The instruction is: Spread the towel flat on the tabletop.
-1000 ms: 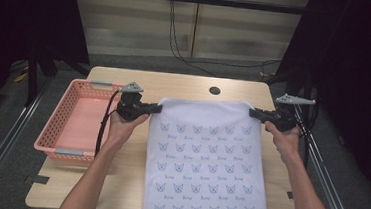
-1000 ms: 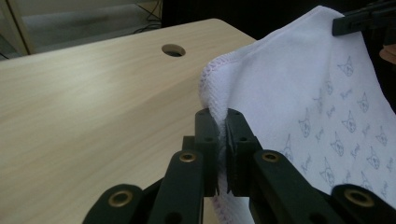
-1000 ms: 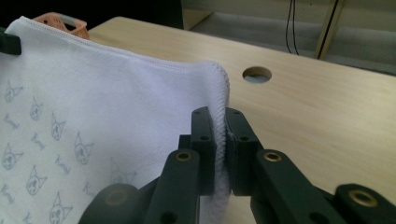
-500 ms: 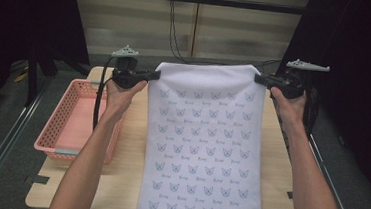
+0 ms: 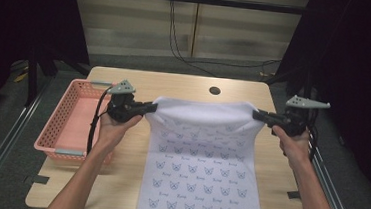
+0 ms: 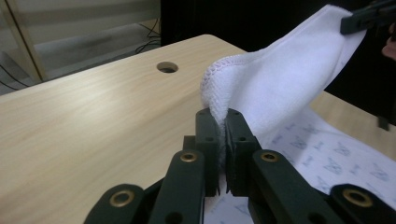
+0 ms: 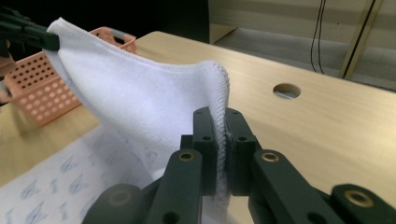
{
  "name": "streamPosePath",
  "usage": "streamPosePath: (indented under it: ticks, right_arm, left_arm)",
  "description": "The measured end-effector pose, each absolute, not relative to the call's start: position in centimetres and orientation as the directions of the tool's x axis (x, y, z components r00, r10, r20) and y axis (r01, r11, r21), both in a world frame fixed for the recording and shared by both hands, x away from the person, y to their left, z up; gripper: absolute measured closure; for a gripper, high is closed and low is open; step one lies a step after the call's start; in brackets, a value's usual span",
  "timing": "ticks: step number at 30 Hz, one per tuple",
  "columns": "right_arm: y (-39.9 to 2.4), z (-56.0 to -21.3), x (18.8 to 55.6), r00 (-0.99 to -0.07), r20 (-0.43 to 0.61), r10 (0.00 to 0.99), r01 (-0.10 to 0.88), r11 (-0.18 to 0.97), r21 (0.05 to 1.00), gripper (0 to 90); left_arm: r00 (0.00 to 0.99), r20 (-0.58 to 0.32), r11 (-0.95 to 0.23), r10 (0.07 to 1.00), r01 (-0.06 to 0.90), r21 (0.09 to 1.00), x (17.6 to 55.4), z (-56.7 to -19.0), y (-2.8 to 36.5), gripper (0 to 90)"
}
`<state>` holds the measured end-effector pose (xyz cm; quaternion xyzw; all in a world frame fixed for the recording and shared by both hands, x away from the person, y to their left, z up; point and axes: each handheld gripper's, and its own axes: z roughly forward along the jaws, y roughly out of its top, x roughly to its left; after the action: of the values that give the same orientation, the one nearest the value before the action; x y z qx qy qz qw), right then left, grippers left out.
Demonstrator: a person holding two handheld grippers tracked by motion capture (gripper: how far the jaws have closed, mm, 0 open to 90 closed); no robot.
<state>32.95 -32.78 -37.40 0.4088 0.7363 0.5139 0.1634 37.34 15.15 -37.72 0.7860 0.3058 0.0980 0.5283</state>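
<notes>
White towel point(image 5: 204, 161) far edge sags between both clamped tools, corners pinched.

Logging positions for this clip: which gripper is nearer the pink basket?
Left. The left gripper hangs just beside the pink basket; the right gripper is across the towel.

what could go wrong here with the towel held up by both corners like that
The left gripper and right gripper each pinch only a thin corner of the towel, so a corner might slip out. The near end hangs over the table edge, and its weight could drag the cloth off.
</notes>
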Motion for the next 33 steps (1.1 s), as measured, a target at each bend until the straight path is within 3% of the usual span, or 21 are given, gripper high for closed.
streamPosePath:
  ticks: [6,12,16,18,20,26,33]
  right_arm:
    - [-32.5,-38.3,27.2,-0.641,0.123,0.758,0.419,0.211,0.883,85.1]
    - [-32.6,-40.3,23.1,-0.650,0.161,0.742,0.459,0.215,0.862,85.0]
    - [-32.0,-43.5,19.6,-0.649,0.210,0.731,0.550,0.261,0.793,84.8]
    - [-31.9,-44.3,19.2,-0.648,0.220,0.729,0.569,0.272,0.776,84.8]
    - [-31.3,-46.2,18.6,-0.623,0.240,0.744,0.634,0.301,0.712,84.9]
    - [-30.5,-48.1,18.7,-0.600,0.248,0.761,0.705,0.356,0.613,84.9]
    - [-30.4,-48.8,19.4,-0.590,0.251,0.767,0.727,0.370,0.578,85.6]
  left_arm:
    - [0.815,-0.216,-0.212,0.538,0.379,0.901,32.5,-38.9,15.8,86.3]
    - [0.830,-0.236,-0.315,0.506,0.432,0.845,27.3,-42.1,16.2,86.3]
    - [0.836,-0.263,-0.390,0.482,0.473,0.790,25.0,-44.6,16.3,86.1]
    - [0.829,-0.256,-0.398,0.498,0.481,0.781,24.5,-45.5,16.1,86.1]
    - [0.818,-0.292,-0.454,0.496,0.531,0.716,24.3,-47.6,15.5,86.1]
    - [0.822,-0.297,-0.519,0.485,0.544,0.659,24.4,-48.6,15.0,85.8]
    - [0.815,-0.308,-0.548,0.491,0.564,0.617,24.9,-49.2,14.5,85.9]
